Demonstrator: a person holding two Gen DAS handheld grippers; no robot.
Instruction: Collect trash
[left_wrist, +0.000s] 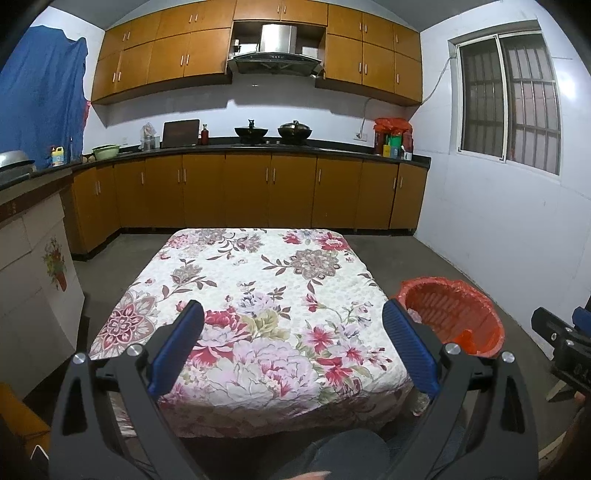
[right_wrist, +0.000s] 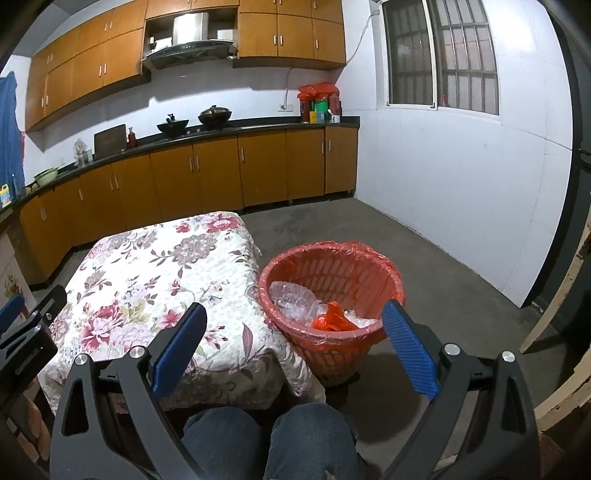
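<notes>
A red mesh trash basket (right_wrist: 334, 295) with a red bag liner stands on the floor just right of the table. Clear crumpled plastic (right_wrist: 295, 301) and a red scrap (right_wrist: 330, 319) lie inside it. It also shows in the left wrist view (left_wrist: 452, 314). The table has a floral cloth (left_wrist: 255, 306) with no trash in sight on it. My left gripper (left_wrist: 293, 314) is open and empty above the table's near half. My right gripper (right_wrist: 295, 315) is open and empty, held above the table's right edge and the basket. Its body shows at the left wrist view's right edge (left_wrist: 561, 343).
Kitchen counter with brown cabinets (left_wrist: 258, 188) runs along the back wall with woks, bottles and a basin. White wall with a window (right_wrist: 439, 59) on the right. Grey floor (right_wrist: 424, 266) lies around the basket. The person's knees (right_wrist: 266, 435) are below the grippers.
</notes>
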